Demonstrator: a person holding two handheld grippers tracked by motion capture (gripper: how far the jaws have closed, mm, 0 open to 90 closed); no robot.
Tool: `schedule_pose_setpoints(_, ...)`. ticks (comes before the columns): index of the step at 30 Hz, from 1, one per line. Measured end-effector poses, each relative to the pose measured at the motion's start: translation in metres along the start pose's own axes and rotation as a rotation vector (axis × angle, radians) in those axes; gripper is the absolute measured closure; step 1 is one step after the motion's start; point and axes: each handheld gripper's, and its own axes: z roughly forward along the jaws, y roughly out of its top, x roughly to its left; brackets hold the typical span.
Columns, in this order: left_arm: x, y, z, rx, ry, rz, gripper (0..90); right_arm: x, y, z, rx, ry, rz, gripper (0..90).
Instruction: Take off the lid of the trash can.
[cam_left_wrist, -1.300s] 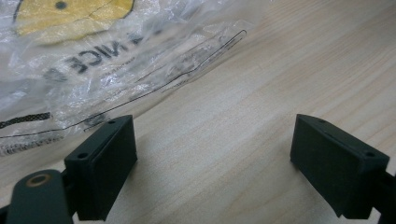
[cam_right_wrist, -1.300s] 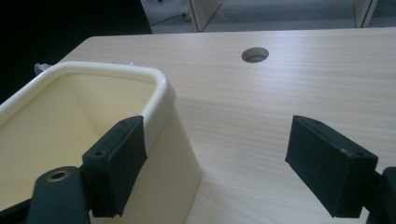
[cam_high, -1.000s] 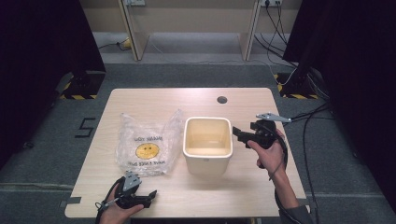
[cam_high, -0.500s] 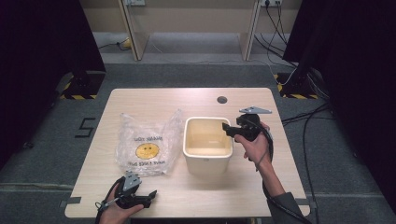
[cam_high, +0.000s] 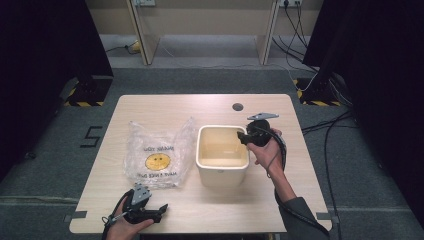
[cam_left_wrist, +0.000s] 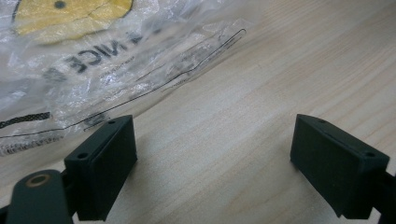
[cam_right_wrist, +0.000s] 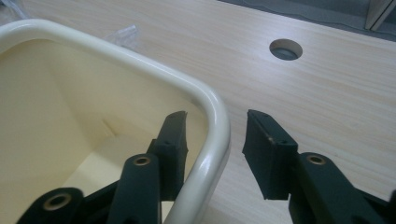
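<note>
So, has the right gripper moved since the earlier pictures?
Yes. In the high view the right gripper has gone left toward the cream bin, from beside it to straddling its right rim. Its jaws have just been closing, the rim between them.

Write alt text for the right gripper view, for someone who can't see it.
The right gripper straddles the rim of a cream bin, one black jaw inside the wall and one outside, not yet pressing it. Behind lies a wooden table with a round hole.
</note>
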Motion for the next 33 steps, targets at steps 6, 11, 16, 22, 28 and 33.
schedule_pose_setpoints(6, 0.0, 0.0, 0.0, 0.0, 0.0, 0.0, 13.5, 0.003, 0.0, -0.001, -0.019, 0.011, -0.041, 68.5)
schedule_pose_setpoints(11, 0.0, 0.0, 0.0, 0.0, 0.0, 0.0, 13.5, 0.005, 0.006, -0.008, -0.048, 0.002, -0.052, 68.8)
schedule_pose_setpoints(16, 0.0, 0.0, 0.0, -0.002, 0.0, 0.0, 13.5, 0.007, 0.013, -0.014, -0.072, 0.006, -0.058, 68.9)
schedule_pose_setpoints(22, 0.0, 0.0, 0.0, 0.0, 0.0, 0.0, 13.5, 0.011, 0.025, -0.026, -0.115, 0.019, -0.067, 69.0)
schedule_pose_setpoints(28, 0.0, 0.0, 0.0, -0.001, 0.002, 0.0, 13.5, 0.004, 0.031, -0.042, -0.185, 0.045, -0.019, 69.0)
schedule_pose_setpoints(33, 0.0, -0.001, 0.0, -0.005, 0.002, -0.001, 13.5, -0.019, 0.023, -0.059, -0.215, 0.042, 0.034, 69.0)
